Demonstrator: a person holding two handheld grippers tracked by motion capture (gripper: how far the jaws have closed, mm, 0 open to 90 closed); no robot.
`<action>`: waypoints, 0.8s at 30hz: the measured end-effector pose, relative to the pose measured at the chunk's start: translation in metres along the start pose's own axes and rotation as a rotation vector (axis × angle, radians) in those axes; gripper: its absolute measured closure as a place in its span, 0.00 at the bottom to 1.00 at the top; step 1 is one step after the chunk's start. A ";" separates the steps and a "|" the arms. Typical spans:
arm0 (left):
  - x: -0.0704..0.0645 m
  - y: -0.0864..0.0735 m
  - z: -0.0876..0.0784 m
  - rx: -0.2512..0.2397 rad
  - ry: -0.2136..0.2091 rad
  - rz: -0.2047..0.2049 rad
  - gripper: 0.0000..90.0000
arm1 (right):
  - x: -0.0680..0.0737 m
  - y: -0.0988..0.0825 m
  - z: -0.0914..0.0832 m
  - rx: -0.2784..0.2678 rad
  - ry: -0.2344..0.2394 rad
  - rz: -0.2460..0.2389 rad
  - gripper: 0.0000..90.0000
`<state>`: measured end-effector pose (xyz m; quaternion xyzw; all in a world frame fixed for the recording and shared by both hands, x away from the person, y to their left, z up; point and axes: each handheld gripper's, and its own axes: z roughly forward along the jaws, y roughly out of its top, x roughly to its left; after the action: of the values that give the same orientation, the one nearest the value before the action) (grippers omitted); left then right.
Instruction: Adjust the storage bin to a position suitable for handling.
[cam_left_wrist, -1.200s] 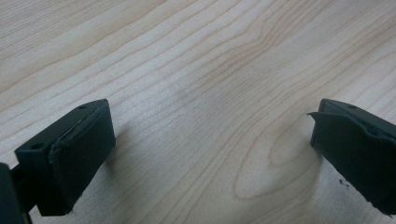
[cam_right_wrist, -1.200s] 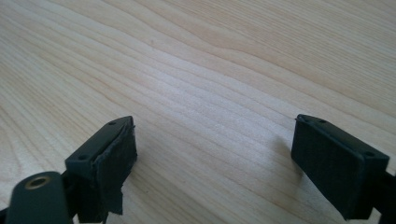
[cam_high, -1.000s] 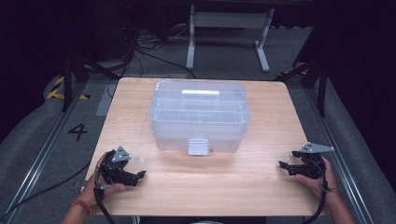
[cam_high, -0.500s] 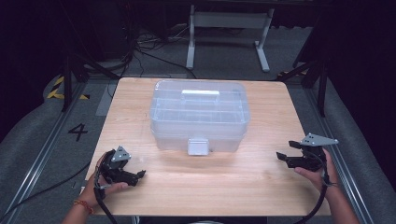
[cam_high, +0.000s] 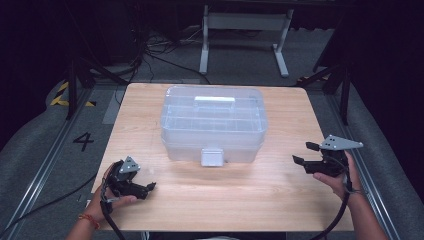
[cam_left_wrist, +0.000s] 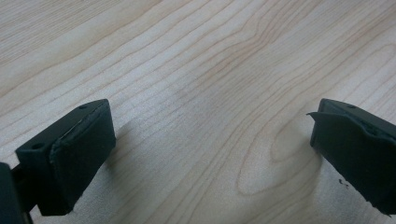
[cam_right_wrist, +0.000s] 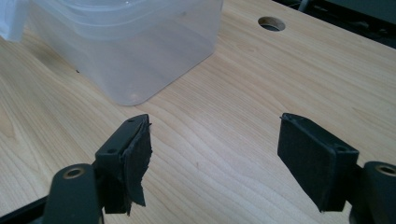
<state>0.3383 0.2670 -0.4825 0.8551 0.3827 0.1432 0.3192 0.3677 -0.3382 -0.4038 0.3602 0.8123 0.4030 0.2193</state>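
I'm holding both tongs wide, nothing in them: left gripper (cam_high: 148, 187) low over table (cam_high: 240, 195), right gripper (cam_high: 301, 154) facing clear box (cam_high: 212, 125).

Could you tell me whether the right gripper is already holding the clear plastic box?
No, the right gripper has its jaws wide apart over bare table, with the clear plastic box lying beyond them.

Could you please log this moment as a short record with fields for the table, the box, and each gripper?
table: light wood, with a round hole in it
box: clear plastic, lid closed, white latch on its near side, centred on the table
left gripper: open, near the table's front left corner, holding nothing
right gripper: open, at the table's right edge, pointed toward the box, apart from it
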 end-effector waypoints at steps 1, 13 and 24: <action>0.000 0.000 0.000 0.001 0.002 0.005 0.01 | 0.001 0.001 0.000 -0.002 0.005 0.000 0.30; 0.000 0.000 0.000 0.000 0.000 0.002 0.01 | 0.006 0.019 0.002 -0.021 0.006 -0.037 0.32; 0.000 0.000 0.000 0.000 0.000 0.002 0.01 | 0.014 0.045 0.013 -0.052 0.027 -0.067 0.33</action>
<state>0.3383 0.2670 -0.4825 0.8554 0.3821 0.1435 0.3188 0.3851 -0.3022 -0.3753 0.3214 0.8162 0.4211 0.2308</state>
